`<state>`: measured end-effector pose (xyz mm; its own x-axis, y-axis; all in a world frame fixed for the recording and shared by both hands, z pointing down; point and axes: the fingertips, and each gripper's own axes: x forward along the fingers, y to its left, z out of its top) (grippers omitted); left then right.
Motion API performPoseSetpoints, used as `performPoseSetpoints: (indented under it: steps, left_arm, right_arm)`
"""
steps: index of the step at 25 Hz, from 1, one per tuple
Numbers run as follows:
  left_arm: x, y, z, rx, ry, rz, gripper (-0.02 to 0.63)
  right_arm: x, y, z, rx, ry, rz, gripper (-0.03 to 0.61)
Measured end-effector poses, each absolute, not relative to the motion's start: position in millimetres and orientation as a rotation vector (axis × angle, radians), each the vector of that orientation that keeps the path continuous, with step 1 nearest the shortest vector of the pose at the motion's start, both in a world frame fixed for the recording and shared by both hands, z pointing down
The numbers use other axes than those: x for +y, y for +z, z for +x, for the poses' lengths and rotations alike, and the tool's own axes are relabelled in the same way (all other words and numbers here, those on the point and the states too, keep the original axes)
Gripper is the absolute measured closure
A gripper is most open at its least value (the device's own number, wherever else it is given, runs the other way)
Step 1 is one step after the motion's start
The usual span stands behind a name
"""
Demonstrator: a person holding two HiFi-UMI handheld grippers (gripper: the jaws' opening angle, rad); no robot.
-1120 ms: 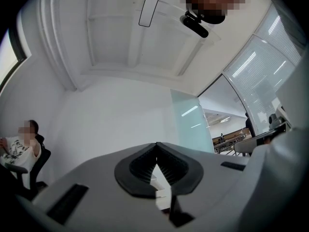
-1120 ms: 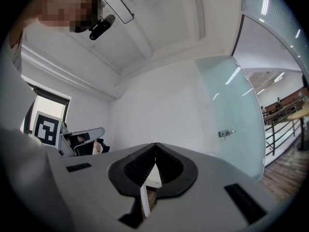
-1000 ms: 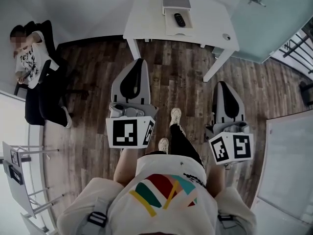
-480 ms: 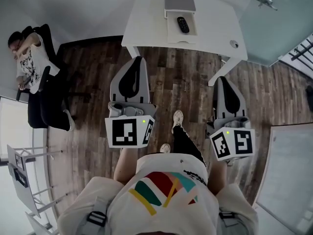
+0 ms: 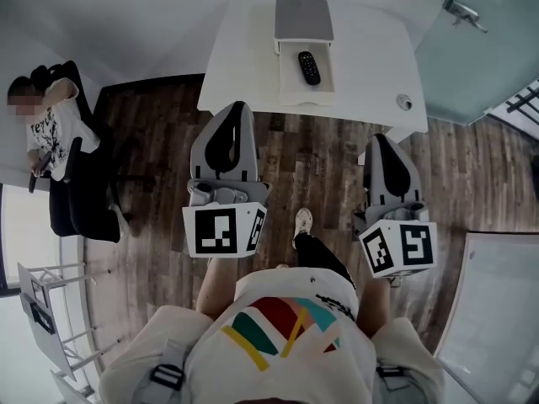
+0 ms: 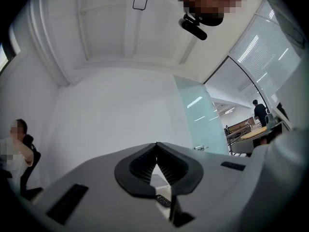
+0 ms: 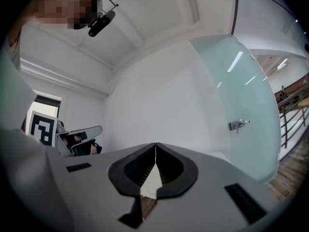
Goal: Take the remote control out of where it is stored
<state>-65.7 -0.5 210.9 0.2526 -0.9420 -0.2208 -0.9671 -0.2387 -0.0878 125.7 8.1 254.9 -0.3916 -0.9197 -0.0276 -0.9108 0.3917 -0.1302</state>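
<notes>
A black remote control (image 5: 309, 67) lies in the pulled-out white drawer (image 5: 290, 82) of a small grey-topped box (image 5: 303, 17) on the white table (image 5: 244, 57). Through the left gripper's jaws a sliver of the remote control (image 6: 163, 200) shows. My left gripper (image 5: 236, 109) is held over the floor just short of the table's front edge, jaws shut, empty. My right gripper (image 5: 380, 143) hangs by the table's right front leg, also shut and empty. Both grippers are well short of the drawer.
A person sits on a black chair (image 5: 67, 192) at the far left. A frosted glass door (image 5: 472, 40) with a handle stands right of the table. White panels (image 5: 497, 310) lean at the right, a folding rack (image 5: 42, 318) at lower left. A round grommet (image 5: 405, 102) sits on the table.
The table and drawer have come nearer and lower in the head view as the person walks forward. Both grippers stay shut and now reach the table's front edge.
</notes>
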Motion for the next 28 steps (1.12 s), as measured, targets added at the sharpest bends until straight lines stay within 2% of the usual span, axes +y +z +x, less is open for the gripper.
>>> performPoseSetpoints:
  steps: [10,28]
  left_arm:
    - [-84,210,-54,1.848,0.21,-2.284,0.607]
    - [-163,226,-61,1.886,0.153,-2.298,0.607]
  right_arm:
    - [-77,249,138,2.584,-0.136,-1.628,0.577]
    - [-160,269,123,2.646,-0.242,-1.585,0.577]
